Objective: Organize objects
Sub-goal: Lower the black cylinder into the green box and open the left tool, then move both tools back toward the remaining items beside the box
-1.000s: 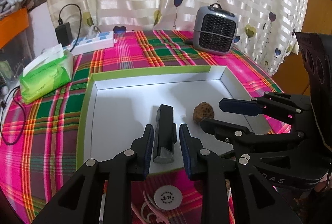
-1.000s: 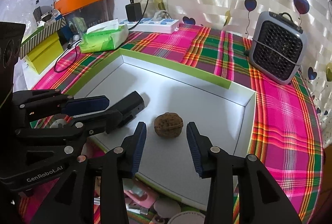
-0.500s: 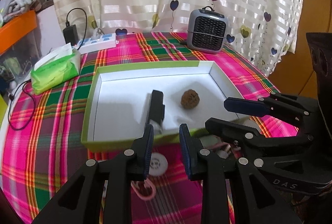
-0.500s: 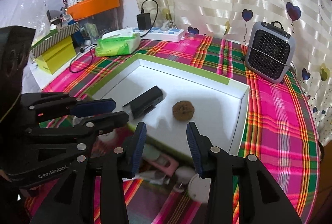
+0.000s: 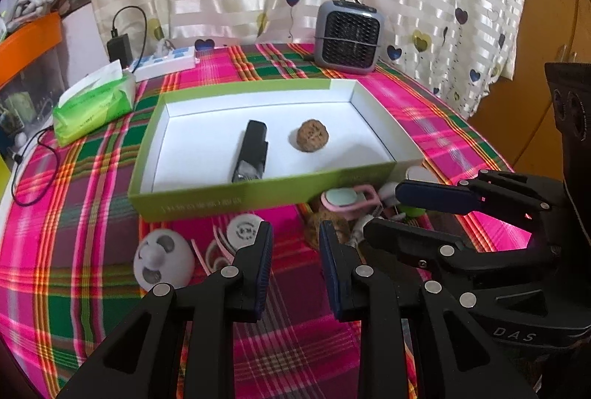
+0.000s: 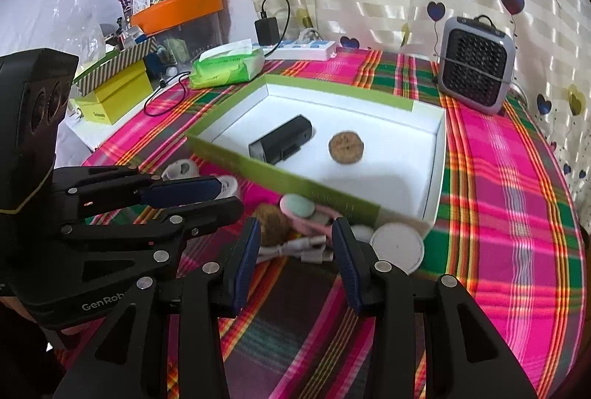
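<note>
My left claw (image 5: 295,244) is partly open and holds nothing. My right claw (image 6: 293,240) is open a bit wider and is empty too. Both hang over the bright checked tablecloth (image 5: 74,214), just in front of the green box (image 5: 258,199). Inside the box a black stapler (image 5: 252,149) lies next to a brown walnut (image 5: 313,140), not touching. Another walnut (image 6: 272,224), a pink clip (image 6: 314,214), a white cable (image 6: 295,247) and small round things sit outside, by the box wall.
</note>
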A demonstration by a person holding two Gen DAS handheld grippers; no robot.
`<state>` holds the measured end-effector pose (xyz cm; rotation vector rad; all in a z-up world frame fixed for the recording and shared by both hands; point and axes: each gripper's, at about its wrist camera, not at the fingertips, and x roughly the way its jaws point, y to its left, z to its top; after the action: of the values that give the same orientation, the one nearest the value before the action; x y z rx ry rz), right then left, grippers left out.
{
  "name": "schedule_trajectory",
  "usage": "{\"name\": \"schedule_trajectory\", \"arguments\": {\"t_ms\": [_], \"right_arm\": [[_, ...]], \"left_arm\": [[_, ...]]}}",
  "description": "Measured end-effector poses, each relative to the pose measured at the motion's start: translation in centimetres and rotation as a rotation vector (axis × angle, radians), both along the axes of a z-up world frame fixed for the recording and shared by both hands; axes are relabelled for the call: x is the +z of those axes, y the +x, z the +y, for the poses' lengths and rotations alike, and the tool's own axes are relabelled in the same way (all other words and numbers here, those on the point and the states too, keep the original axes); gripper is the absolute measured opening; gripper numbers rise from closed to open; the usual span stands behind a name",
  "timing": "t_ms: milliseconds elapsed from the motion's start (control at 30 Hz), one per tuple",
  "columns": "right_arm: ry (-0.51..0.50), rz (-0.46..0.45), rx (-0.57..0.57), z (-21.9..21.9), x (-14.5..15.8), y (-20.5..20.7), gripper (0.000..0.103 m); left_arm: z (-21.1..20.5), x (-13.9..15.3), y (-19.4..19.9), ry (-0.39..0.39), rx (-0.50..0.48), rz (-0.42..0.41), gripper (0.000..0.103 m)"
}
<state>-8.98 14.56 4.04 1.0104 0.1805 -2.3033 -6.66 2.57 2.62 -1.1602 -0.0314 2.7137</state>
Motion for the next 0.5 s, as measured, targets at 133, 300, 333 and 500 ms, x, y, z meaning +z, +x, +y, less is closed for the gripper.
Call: {"name": "schedule_trajectory", "arguments": {"t_ms": [133, 300, 333, 500], "right_arm": [[0.002, -0.011, -0.001, 0.13, -0.45, 0.39, 0.042], [0.006, -0.014, -0.003, 0.32, -0.72, 0.74, 0.042], [0.008, -0.015, -0.004, 0.29, -0.76, 0.78, 0.042], [0.014, -0.022, -0.005, 0.40, -0.97, 0.71, 0.042]], "left_arm": [[0.14, -0.24, 0.38, 0.008, -0.014, -0.001, 0.024], [0.35, -0.56, 0.64, 0.010, -0.027, -0.008, 0.024], [0.36, -0.60, 0.64, 0.010, -0.029, -0.010, 0.024], [0.45, -0.88, 0.55, 0.013, -0.040, -0.022, 0.024]]}}
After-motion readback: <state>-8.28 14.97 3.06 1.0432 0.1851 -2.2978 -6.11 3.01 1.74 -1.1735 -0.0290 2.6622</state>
